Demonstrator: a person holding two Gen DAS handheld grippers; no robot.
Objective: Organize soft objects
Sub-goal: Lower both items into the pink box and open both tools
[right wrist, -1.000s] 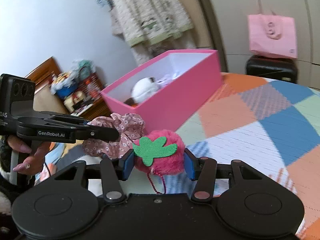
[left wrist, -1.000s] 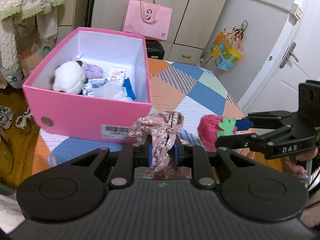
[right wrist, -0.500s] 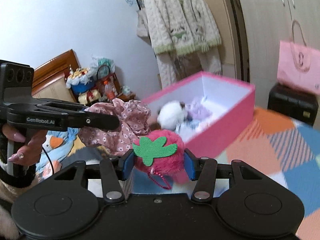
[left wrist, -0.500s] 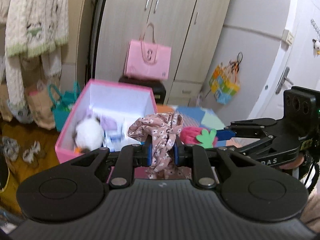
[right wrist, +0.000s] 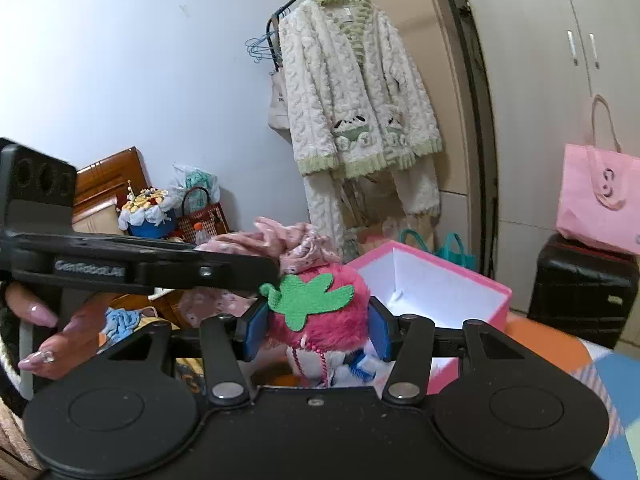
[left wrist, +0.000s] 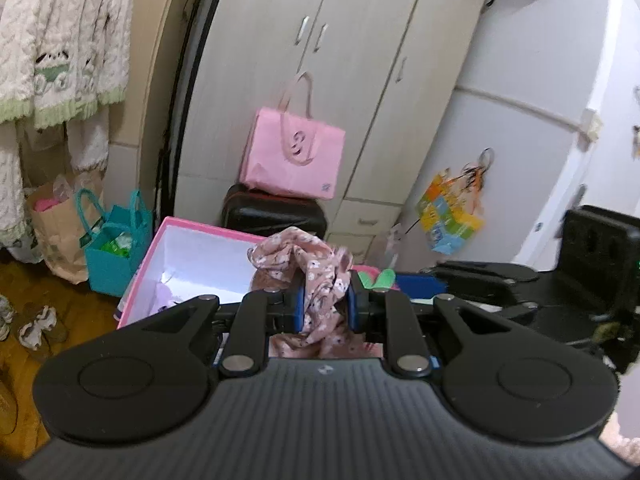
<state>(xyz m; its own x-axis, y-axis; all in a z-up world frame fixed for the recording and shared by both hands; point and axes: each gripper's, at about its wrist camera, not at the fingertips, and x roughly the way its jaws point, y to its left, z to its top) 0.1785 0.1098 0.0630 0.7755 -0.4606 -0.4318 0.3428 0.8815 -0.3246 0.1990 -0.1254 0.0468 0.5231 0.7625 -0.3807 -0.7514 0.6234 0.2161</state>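
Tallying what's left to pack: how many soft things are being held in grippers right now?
2. A floral cloth pinched in the left gripper, and a pink strawberry plush in the right gripper, both near the pink box. Others may be hidden.

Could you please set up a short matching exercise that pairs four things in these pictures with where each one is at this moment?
Things:
1. floral scrunchie
2. strawberry plush
3. pink tote bag
4. fluffy cardigan

Places:
A. sitting on top of the black suitcase
B. hanging on the clothes rail
C. clamped in the right gripper
D. clamped in the left gripper

Right pairs: 1-D, 2-C, 3-A, 4-B
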